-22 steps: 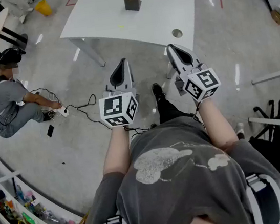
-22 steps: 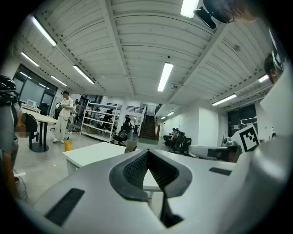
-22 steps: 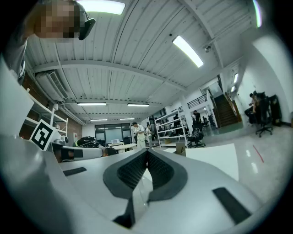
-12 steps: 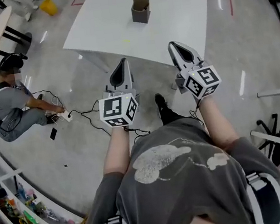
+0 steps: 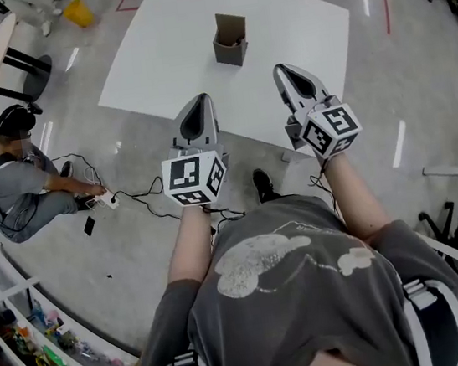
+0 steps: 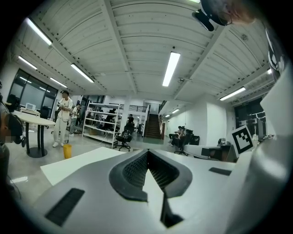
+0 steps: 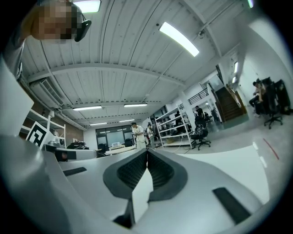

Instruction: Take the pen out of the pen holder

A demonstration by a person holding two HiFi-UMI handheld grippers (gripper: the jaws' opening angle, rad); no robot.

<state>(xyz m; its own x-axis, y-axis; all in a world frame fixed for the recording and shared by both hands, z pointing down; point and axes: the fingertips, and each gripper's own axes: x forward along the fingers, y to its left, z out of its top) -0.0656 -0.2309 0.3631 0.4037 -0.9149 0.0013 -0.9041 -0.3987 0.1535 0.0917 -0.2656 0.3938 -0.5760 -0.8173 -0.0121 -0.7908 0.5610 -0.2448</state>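
Observation:
A grey pen holder (image 5: 230, 40) with a brown cardboard back stands near the middle of the white table (image 5: 160, 52) ahead of me in the head view; I cannot make out a pen in it from here. Both grippers are held level over the table's near edge, well short of the holder. My left gripper (image 5: 198, 110) has its jaws together with nothing between them, and in the left gripper view the tips (image 6: 147, 151) meet. My right gripper (image 5: 293, 76) is shut and empty too, tips (image 7: 147, 152) touching.
A person (image 5: 9, 179) crouches on the floor at the left by cables and a power strip (image 5: 106, 201). Shelving (image 5: 31, 341) runs along the lower left. A yellow bin (image 5: 76, 11) stands at the far left. Chairs and desks stand at the right.
The table and pen holder have come nearer and lower in the head view as I walked toward them. Both grippers keep their pose and stay shut.

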